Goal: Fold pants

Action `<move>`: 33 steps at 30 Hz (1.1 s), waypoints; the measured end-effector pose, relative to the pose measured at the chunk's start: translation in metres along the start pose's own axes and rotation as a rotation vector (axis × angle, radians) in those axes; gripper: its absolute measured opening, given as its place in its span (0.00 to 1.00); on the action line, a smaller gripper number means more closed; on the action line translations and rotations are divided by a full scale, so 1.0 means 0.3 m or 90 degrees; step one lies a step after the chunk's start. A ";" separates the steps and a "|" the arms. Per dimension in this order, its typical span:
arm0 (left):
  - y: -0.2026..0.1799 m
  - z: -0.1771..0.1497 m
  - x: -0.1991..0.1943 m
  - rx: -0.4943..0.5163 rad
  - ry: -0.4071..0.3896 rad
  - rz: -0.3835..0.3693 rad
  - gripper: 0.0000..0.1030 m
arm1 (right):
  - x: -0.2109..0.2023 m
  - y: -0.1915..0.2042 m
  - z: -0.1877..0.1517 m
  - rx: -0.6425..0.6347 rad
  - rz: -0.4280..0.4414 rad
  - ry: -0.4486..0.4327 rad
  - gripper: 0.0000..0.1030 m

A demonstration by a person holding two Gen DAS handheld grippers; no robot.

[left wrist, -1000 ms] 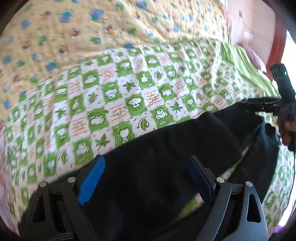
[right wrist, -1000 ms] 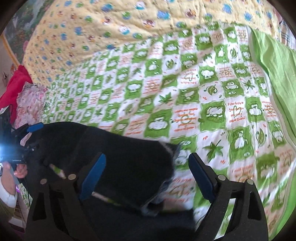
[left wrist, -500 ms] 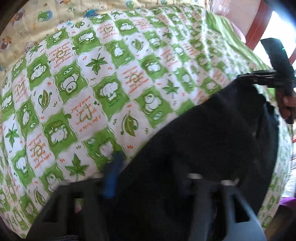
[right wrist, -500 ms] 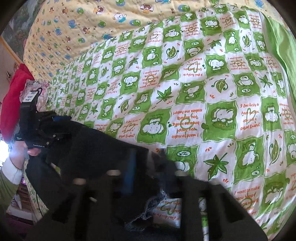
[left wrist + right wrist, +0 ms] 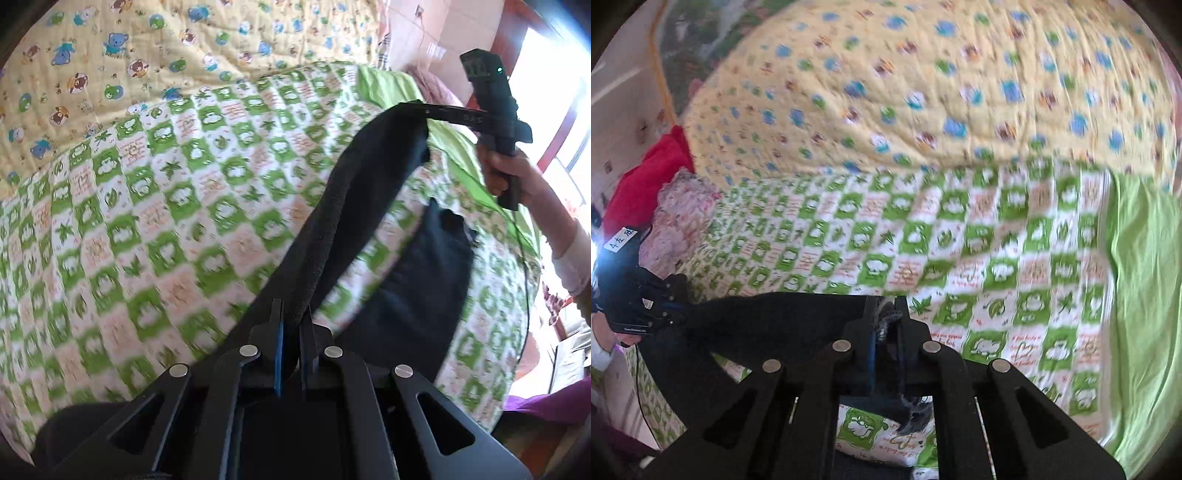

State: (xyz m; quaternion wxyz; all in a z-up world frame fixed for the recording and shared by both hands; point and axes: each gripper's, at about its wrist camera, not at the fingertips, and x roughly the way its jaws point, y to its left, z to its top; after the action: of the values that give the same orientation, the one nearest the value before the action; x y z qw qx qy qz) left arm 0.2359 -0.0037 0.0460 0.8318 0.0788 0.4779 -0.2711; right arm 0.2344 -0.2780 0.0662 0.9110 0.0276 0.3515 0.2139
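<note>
The black pants (image 5: 354,206) hang stretched in the air between my two grippers, above a green-and-white checked sheet (image 5: 192,206). My left gripper (image 5: 291,317) is shut on one end of the pants. My right gripper (image 5: 886,310) is shut on the frayed other end; the pants (image 5: 768,317) run left from it. In the left wrist view the right gripper (image 5: 443,110) holds the far end at upper right. In the right wrist view the left gripper (image 5: 668,306) shows at far left. A lower part of the pants (image 5: 417,280) droops onto the bed.
A yellow quilt with cartoon animals (image 5: 923,92) covers the far side of the bed. A plain green sheet (image 5: 1145,277) lies at the right. A red cloth (image 5: 646,184) and a pink floral pillow (image 5: 683,214) lie at one end of the bed.
Both grippers were open over the pants a second ago. Both have shut on the pants and lifted them, so the cloth now hangs stretched above the bed.
</note>
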 end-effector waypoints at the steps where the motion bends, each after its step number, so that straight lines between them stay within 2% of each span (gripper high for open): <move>1: -0.018 -0.010 -0.001 -0.004 0.001 0.000 0.04 | -0.018 0.011 -0.018 -0.021 0.010 -0.006 0.09; 9: -0.125 -0.162 -0.008 -0.042 0.000 -0.035 0.04 | -0.132 0.033 -0.250 -0.087 0.051 0.014 0.09; 13: -0.191 -0.232 -0.009 -0.042 0.003 -0.035 0.04 | -0.150 0.032 -0.365 -0.108 0.067 0.069 0.09; 17: -0.227 -0.288 0.001 -0.052 0.010 -0.041 0.04 | -0.152 0.062 -0.472 -0.145 0.052 0.125 0.09; 28: -0.305 -0.381 0.036 -0.032 0.022 -0.043 0.05 | -0.198 0.071 -0.529 -0.161 0.009 0.150 0.09; 33: -0.303 -0.420 0.074 -0.044 0.031 -0.049 0.09 | -0.206 0.068 -0.562 -0.148 -0.023 0.167 0.10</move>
State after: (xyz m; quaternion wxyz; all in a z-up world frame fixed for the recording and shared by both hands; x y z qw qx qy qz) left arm 0.1022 -0.0392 -0.0279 0.8112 0.0383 0.5094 -0.2846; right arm 0.0760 -0.3018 -0.0175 0.8583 -0.1128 0.4402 0.2385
